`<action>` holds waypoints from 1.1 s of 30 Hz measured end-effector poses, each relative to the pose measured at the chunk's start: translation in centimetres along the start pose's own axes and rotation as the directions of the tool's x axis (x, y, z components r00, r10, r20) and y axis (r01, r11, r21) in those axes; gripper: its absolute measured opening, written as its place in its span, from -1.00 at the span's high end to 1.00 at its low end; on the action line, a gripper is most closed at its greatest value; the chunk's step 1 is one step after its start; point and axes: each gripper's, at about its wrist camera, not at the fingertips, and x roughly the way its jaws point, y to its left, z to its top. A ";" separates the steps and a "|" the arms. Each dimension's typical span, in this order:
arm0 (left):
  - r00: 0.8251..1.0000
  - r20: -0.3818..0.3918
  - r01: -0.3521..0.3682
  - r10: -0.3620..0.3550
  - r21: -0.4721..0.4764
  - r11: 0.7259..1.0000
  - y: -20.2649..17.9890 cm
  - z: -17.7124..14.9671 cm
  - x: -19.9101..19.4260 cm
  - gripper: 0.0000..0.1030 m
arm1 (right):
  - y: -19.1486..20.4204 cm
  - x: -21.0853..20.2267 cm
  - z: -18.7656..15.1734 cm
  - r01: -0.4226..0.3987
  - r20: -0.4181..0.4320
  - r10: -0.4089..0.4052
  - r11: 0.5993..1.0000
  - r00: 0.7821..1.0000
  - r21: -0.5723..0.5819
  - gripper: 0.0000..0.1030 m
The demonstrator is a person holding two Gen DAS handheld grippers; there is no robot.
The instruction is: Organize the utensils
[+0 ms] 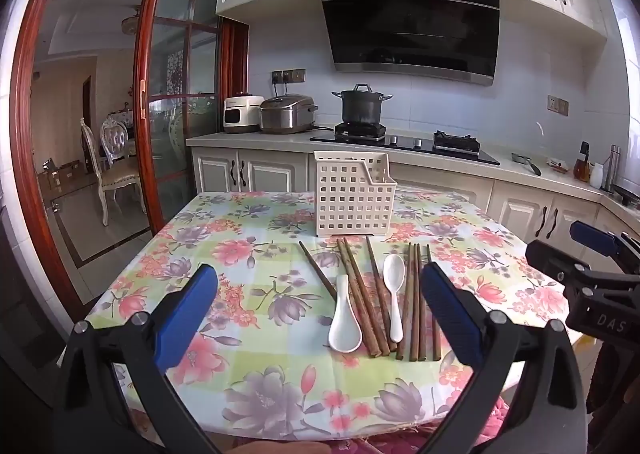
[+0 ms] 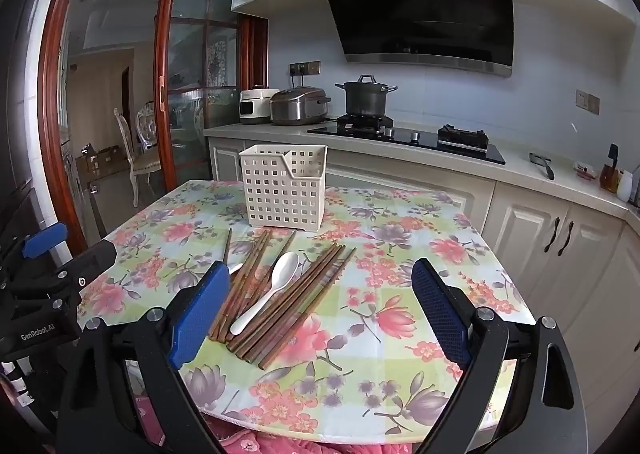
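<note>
Left claw spread wide, empty, above the floral-cloth desk. Right claw likewise wide, empty. Brown wooden chopsticks and two white ceramic spoons lie at 6 o'clock of the cream perforated plastic basket.

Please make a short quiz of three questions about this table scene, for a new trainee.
1. How many white spoons lie on the table?
2. True or false: some wooden chopsticks already stand in the cream basket.
3. Which is right about the left gripper and the right gripper? A) both open, holding nothing B) both shut C) only the left open

Key: 1) two; 2) false, all visible ones lie on the floral tablecloth; 3) A.
</note>
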 end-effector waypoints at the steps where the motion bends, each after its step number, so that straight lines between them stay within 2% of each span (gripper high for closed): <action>1: 1.000 0.001 -0.002 0.002 0.000 1.000 0.0 0.0 0.0 -0.91 | 0.0 0.0 0.0 0.000 -0.001 0.000 1.000 1.000 0.001 -0.68; 7: 1.000 0.000 -0.019 0.019 -0.007 1.000 0.8 0.2 0.3 -0.91 | -0.1 -0.1 0.0 -0.008 0.007 0.008 1.000 1.000 0.023 -0.68; 8: 1.000 0.008 0.003 -0.003 0.016 1.000 0.1 0.3 -0.4 -0.91 | -0.1 -0.1 0.0 -0.010 0.006 0.009 1.000 1.000 0.023 -0.68; 33: 1.000 0.005 0.010 -0.010 0.027 1.000 -0.5 0.1 -0.2 -0.91 | -0.1 -0.2 0.0 -0.021 0.004 0.021 0.999 1.000 0.031 -0.68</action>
